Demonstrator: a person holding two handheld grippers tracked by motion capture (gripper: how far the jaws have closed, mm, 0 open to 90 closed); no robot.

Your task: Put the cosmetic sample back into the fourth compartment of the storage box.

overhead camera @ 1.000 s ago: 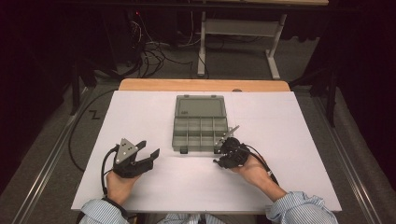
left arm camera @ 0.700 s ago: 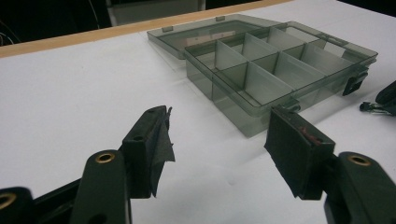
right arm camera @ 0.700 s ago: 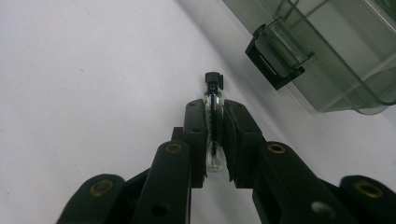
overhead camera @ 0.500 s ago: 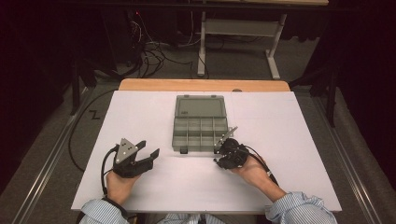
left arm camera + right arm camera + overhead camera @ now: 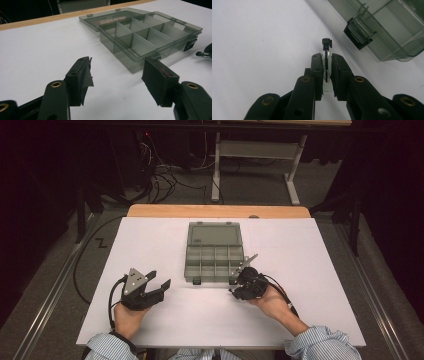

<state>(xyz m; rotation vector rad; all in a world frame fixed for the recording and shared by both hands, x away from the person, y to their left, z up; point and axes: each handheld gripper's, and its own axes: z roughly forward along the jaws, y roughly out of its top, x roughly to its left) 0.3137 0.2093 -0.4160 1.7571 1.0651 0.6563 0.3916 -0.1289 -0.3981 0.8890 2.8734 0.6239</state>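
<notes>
A small clear vial (image 5: pixel 326 62) with a black cap sits clamped between the jaws of the right gripper (image 5: pixel 248 285), its long axis running along the jaws and its cap pointing out past their tips, toward the near right corner of the open smoke-grey compartment box (image 5: pixel 214 255). The right gripper view shows the vial and the box's black latch (image 5: pixel 357 35); in the high view the vial is too small to make out. The left gripper (image 5: pixel 117 75), jaws wide and empty, rests on the white surface (image 5: pixel 310 260) left of the box.
</notes>
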